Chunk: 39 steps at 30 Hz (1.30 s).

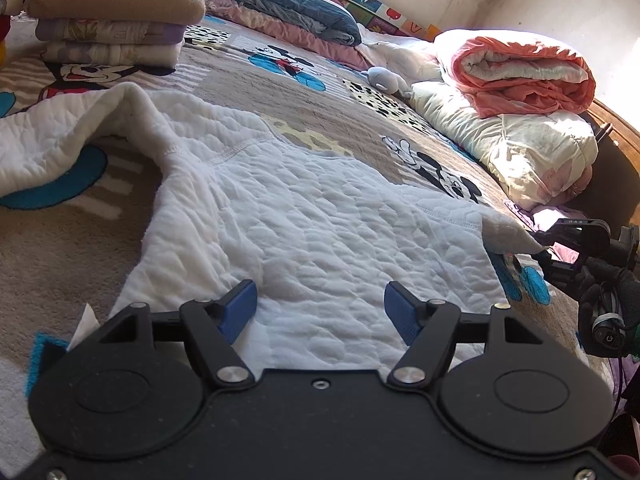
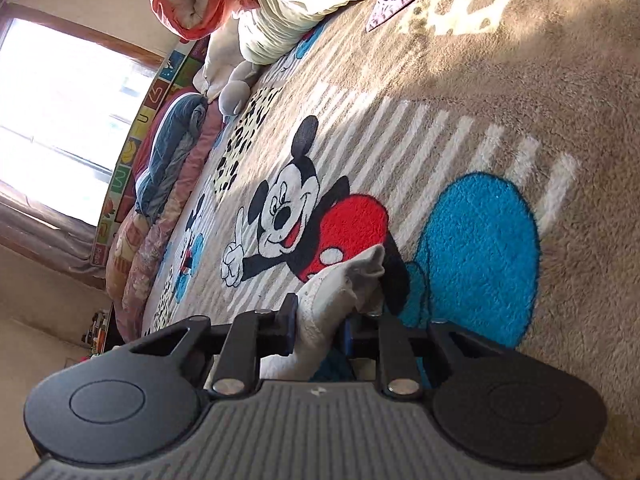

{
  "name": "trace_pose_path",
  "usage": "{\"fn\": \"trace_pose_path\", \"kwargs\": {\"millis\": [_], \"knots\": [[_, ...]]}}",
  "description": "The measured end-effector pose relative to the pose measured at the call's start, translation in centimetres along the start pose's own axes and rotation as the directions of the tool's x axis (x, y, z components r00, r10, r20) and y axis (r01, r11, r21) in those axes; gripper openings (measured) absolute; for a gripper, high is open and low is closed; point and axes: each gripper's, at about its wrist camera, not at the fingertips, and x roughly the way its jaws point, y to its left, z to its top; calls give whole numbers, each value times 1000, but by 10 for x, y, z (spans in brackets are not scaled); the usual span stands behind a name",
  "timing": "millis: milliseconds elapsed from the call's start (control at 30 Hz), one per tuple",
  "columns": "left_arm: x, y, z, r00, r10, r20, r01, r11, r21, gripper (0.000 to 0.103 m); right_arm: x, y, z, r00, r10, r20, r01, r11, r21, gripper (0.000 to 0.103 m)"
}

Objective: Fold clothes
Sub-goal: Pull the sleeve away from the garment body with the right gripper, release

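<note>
Now, left tool (image 1: 320, 308) spread over white garment (image 1: 312, 216), right tool (image 2: 318, 330) pinching its corner (blanket (image 2: 500, 80) beneath)

White quilted garment (image 1: 320, 216) on tan, blue-and-red cartoon-mouse blanket (image 2: 500, 100).

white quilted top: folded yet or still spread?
Spread. The white quilted garment lies open on the blanket, one sleeve out left; the right gripper pinches one corner.

Both wrist views low, sharing blanket (image 1: 340, 116)
</note>
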Motion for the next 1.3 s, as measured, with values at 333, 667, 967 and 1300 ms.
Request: {"fn": "trace_pose_path", "kwargs": {"millis": [333,667,967,1300], "knots": [[3,-4,-3,1000,17,0,-17,999,51,70,4,82,44,995,76,69,-39,901,-431,14],[4,-4,-5,1000,14,3,-14,998,67,71,13,126,57,967,256,-3,-197,736,-648,11],[5,-4,-7,1000,14,6,-14,996,88,72,74,37,43,976,-219,11,175,749,-639,12],[5,-5,-7,1000,16,7,-16,996,89,72,34,78,10,970,-153,191,244,626,-741,33]]}}
